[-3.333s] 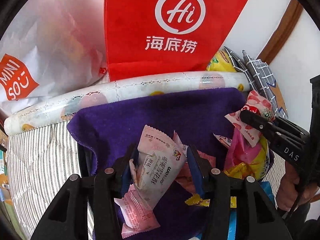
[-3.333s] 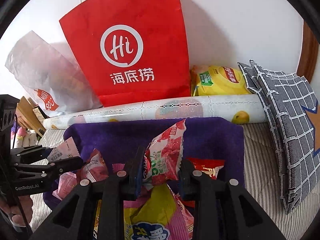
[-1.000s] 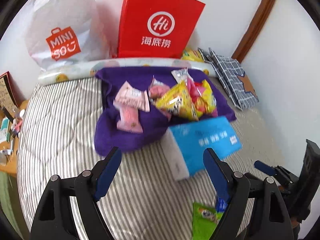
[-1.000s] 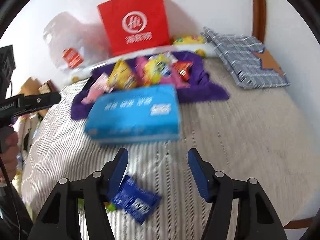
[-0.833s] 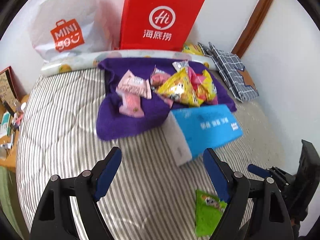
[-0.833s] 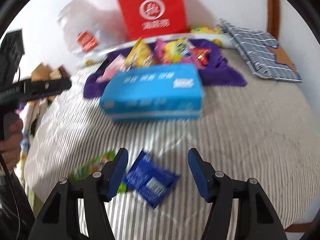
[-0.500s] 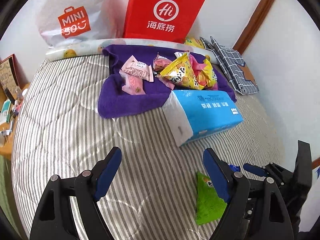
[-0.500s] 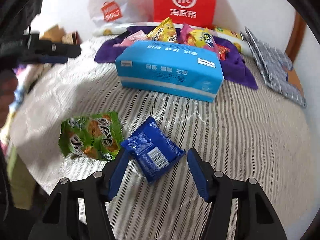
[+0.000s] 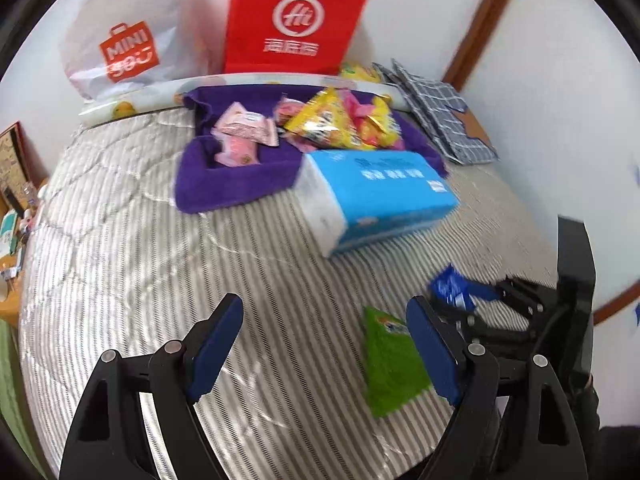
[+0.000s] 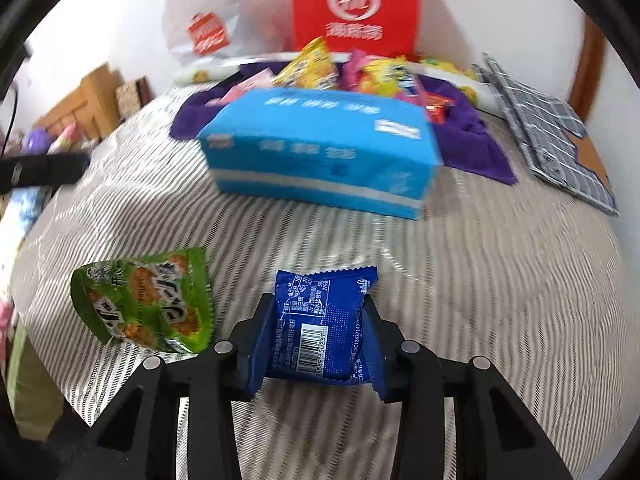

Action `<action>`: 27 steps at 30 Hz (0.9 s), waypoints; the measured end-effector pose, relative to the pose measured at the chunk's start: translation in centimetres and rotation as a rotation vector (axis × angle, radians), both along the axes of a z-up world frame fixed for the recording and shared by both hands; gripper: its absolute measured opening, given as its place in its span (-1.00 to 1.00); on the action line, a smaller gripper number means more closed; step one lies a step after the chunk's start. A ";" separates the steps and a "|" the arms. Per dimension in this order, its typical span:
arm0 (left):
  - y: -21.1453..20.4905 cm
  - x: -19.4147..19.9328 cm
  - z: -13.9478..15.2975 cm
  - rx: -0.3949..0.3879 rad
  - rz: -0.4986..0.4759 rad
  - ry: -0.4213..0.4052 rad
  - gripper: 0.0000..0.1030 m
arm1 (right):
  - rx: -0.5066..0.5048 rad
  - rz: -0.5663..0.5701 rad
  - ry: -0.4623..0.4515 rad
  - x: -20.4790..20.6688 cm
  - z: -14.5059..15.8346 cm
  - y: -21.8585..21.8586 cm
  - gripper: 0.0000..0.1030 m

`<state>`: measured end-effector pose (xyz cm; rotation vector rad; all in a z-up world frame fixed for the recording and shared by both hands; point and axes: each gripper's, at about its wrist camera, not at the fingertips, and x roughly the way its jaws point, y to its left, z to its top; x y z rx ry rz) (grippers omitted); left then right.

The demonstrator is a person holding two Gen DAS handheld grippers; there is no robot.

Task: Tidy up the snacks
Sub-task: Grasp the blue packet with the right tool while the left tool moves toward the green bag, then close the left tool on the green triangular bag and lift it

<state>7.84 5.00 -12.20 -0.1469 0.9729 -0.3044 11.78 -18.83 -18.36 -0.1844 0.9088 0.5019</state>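
My right gripper (image 10: 318, 306) is low over the striped bed, its jaws closing, and both pads press the sides of a blue snack packet (image 10: 320, 320). The left wrist view shows the same blue packet (image 9: 452, 288) at the tips of the right gripper (image 9: 482, 294). A green snack packet (image 10: 144, 308) lies flat just left of it. My left gripper (image 9: 324, 306) hangs open over bare bedding, and the green packet (image 9: 390, 364) lies beside its right finger. Farther back, yellow and pink snacks (image 9: 336, 124) are heaped on a purple towel (image 9: 236, 184).
A blue tissue pack (image 9: 380, 188) lies in front of the towel. A red paper bag (image 9: 296, 20), a white shopping bag (image 9: 124, 40) and a rolled mat (image 9: 132, 100) line the wall. Checked cloth (image 9: 440, 116) lies at the right. Clutter lines the bed's left edge.
My right gripper has sunk onto the blue packet and its jaws have narrowed around it. The left gripper has drifted back, so the green packet now lies by its right finger.
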 end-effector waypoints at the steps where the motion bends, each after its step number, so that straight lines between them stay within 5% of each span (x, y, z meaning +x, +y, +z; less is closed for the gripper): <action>1: -0.4 -0.2 -0.1 -0.004 -0.013 0.001 0.61 | 0.018 -0.018 -0.001 0.0 0.2 -0.6 -0.26; 7: -3.2 -1.1 -1.1 -0.070 -0.087 0.032 0.62 | 0.050 -0.130 -0.054 -0.5 2.2 -5.3 -0.26; 14: -6.3 -0.9 -4.6 0.014 -0.108 0.101 0.66 | 0.039 -0.237 -0.094 -0.9 4.0 -9.3 -0.26; 19: -7.5 -1.2 -6.0 0.091 -0.106 0.084 0.23 | 0.059 -0.262 -0.096 -0.5 4.3 -9.7 -0.26; 21: -7.6 -1.2 -6.1 0.082 -0.140 0.090 -0.14 | 0.069 -0.264 -0.087 -0.3 4.3 -9.6 -0.26; 27: -5.8 -0.5 -5.5 0.036 -0.115 0.062 -0.19 | 0.071 -0.259 -0.070 0.7 4.2 -8.4 -0.26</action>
